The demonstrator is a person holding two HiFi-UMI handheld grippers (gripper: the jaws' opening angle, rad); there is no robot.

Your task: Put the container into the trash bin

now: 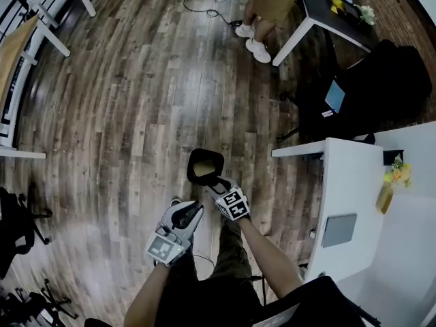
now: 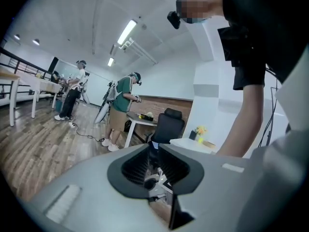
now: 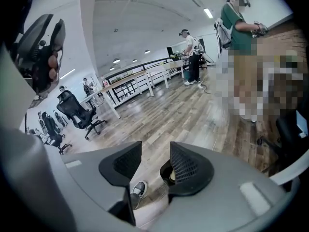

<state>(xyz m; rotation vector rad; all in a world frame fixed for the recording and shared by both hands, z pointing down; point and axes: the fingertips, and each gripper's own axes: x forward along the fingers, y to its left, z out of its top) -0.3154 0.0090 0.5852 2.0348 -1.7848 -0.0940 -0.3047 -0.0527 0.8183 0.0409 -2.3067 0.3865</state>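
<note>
As far as I can make out, the container (image 1: 203, 169) already lies inside the trash bin (image 1: 191, 174) — a pale tan shape filling the bottom of the black, round-cornered tub, which stands upright on the plank floor (image 1: 136, 114). In the right gripper view the same bin (image 3: 164, 171) peeks out from behind one jaw, with a sliver of that pale content showing.

Just over the bin's near edge is the right gripper (image 1: 219, 184), its jaws well apart and holding nothing; between them I see only floorboards and the person's own shoe (image 3: 139, 188). Beside it, a little nearer the person, the left gripper (image 1: 193, 212) has its jaws drawn almost together — a narrow slit, nothing in it.

Off to the right stands a white table (image 1: 354, 182) with a small vase of yellow flowers (image 1: 395, 172). Further off, a black office chair (image 1: 381, 80) and someone in tan shorts (image 1: 272, 2).
</note>
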